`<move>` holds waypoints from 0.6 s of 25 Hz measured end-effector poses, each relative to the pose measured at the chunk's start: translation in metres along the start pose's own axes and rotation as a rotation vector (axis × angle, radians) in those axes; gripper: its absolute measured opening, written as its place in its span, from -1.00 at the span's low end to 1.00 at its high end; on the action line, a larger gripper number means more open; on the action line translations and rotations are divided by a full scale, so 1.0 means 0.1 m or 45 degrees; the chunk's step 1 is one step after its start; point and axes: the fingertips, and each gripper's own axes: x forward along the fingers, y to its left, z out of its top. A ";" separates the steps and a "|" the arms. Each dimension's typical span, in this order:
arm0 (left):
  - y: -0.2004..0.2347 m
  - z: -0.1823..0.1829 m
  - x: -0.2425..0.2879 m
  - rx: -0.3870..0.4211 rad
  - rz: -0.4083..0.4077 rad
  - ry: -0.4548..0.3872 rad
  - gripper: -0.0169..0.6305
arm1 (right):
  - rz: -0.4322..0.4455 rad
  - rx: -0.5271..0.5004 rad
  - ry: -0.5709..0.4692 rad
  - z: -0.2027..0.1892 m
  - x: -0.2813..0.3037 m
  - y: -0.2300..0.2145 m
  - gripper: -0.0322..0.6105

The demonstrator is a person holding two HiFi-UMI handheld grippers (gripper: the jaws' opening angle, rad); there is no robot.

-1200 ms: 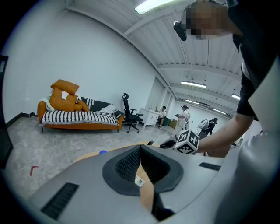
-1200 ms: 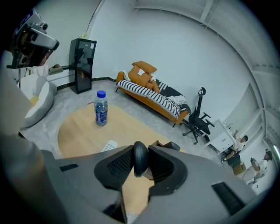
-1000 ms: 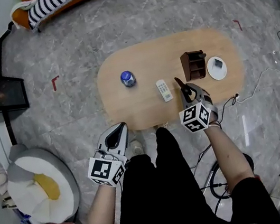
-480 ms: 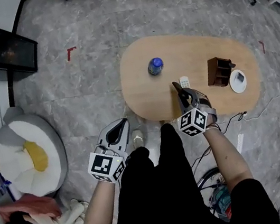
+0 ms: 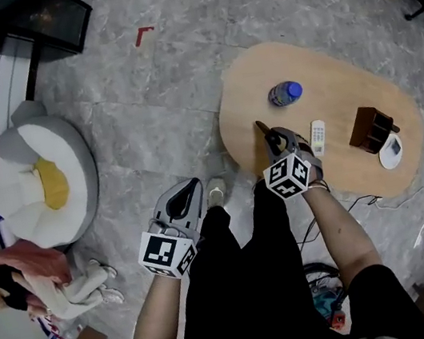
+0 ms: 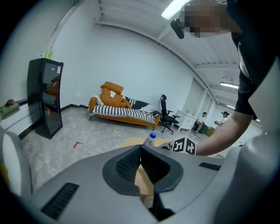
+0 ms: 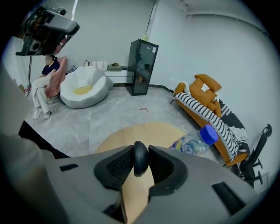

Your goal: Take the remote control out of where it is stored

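A white remote control [image 5: 318, 138] lies flat on the oval wooden table [image 5: 330, 103], beside a brown organizer box [image 5: 373, 128]. My right gripper [image 5: 275, 142] hovers over the table's near left part, left of the remote and below a blue-capped bottle [image 5: 285, 93]. It is shut on a slim black object [image 7: 140, 159] that sticks out past its tips; what that object is I cannot tell. My left gripper [image 5: 189, 186] hangs over the floor off the table's left end, its jaws [image 6: 140, 148] shut with nothing between them.
A small white round item [image 5: 391, 151] sits at the table's right end. A grey and white beanbag [image 5: 35, 179] with a yellow cushion rests on the floor at left, a black cabinet [image 5: 47, 19] beyond it. An orange sofa [image 6: 122, 111] stands far off.
The right gripper has gone from the organizer side of the remote to its left, near the bottle, still gripping the black object. The head view has swung, putting the table further right.
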 end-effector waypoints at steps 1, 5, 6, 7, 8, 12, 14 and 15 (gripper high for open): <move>0.04 -0.02 -0.02 -0.011 0.018 -0.002 -0.92 | 0.017 -0.019 -0.005 0.05 0.07 0.03 -0.57; 0.18 -0.10 -0.09 -0.049 0.071 -0.004 -0.92 | 0.062 -0.076 -0.015 0.19 0.30 0.16 -0.57; 0.22 -0.12 -0.12 -0.058 0.083 -0.003 -0.92 | 0.069 -0.076 -0.016 0.21 0.35 0.18 -0.57; 0.26 -0.15 -0.14 -0.067 0.093 0.000 -0.92 | 0.073 -0.070 -0.015 0.23 0.39 0.20 -0.57; 0.29 -0.17 -0.16 -0.074 0.102 0.002 -0.92 | 0.078 -0.058 -0.015 0.24 0.43 0.20 -0.57; 0.34 -0.24 -0.18 -0.096 0.107 0.017 -0.92 | 0.088 0.017 -0.037 0.22 0.49 0.21 -0.57; 0.33 -0.27 -0.16 -0.097 0.099 0.027 -0.92 | 0.074 0.039 -0.053 0.20 0.48 0.20 -0.57; 0.33 -0.28 -0.15 -0.097 0.091 0.033 -0.92 | 0.066 0.055 -0.053 0.18 0.47 0.20 -0.57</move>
